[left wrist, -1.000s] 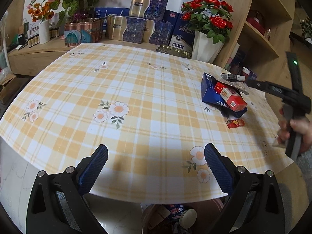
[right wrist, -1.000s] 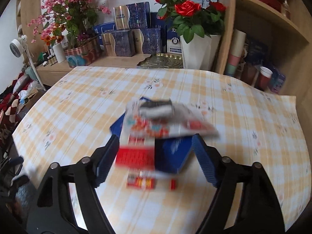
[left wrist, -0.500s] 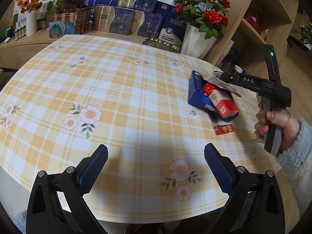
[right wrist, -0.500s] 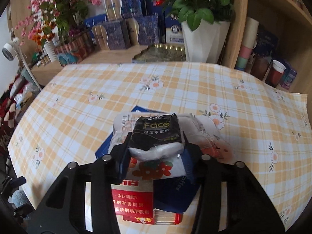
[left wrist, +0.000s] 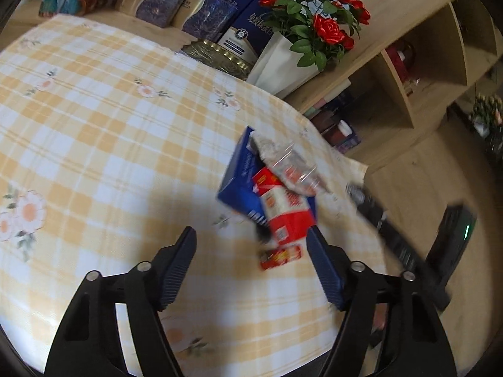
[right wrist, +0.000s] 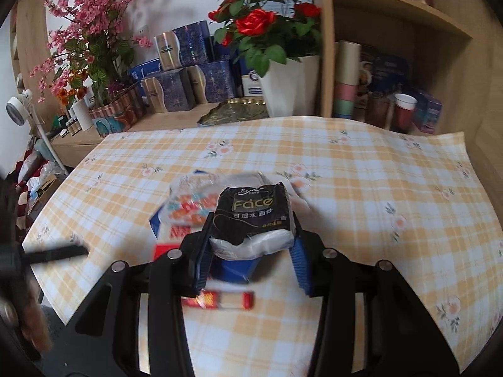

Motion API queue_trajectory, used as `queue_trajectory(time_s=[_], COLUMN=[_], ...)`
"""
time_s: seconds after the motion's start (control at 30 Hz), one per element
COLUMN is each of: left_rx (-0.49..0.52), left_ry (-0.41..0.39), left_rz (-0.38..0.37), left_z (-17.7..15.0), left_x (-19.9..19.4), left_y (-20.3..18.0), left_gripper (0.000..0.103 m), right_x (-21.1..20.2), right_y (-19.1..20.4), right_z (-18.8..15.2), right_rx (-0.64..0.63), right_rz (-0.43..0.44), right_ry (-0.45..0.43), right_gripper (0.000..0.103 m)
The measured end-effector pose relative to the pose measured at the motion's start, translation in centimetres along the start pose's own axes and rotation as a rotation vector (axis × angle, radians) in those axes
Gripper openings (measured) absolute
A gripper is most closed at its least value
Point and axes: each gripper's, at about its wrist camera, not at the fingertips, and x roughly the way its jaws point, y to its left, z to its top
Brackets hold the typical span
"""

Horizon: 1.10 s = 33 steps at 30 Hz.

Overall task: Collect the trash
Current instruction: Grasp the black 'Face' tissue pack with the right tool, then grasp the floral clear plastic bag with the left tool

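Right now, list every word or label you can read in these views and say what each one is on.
"Face": gold letters on the black tissue pack gripped in the right hand-held gripper.
Chinese characters under "Face" on that pack: there, too small to read surely.
Red carton, blue box, small red pack: print blurred, unreadable.
Blue gift boxes behind the table: lettering too small to read.

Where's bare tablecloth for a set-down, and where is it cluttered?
Free: the checked tablecloth right of the tissue pack, out to the shelf unit, and the far strip before the white rose pot. Crowded: near edge, where blue box, red carton and small red packet cluster.
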Motion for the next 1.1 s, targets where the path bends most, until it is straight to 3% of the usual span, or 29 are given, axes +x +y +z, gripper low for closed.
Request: queue_trajectory(time_s=[0.2,0.5,0.87,0.93,1.1], left_rx=[-0.179,-0.29,-0.136,-0.122,-0.04], left_ry=[0.027,0.053,0.051,0.061,0.012], left_rz=[-0.104,-0.028,0.081,0.094,0.095], left_z=[4.1,6.8,7.1,6.8,6.8], left_x=[4.7,9.4,12.0,12.3,11.1], left_y=[-0.7,-0.4,-2.9,-3.0,-3.7], left_gripper=[0.06,0.059,0.059,0.037,0.033], right_x=[-1.0,-1.6,-1.6,-1.7,-2.2], right_y=[-1.9,-4.4,-5.7,-5.8,-5.9], right_z=[-2.1,-3.0,-3.9,-4.0,-3.9], right_rx=[0.073,0.146,0.179,0.184,0.193], right_rz=[0.023,0.029,0.019,0.019,0.022], right_ry=[0.005,-0.002,0.007,0.006,-0.004], right_gripper=[0.046,0.046,0.046,0.046,0.046])
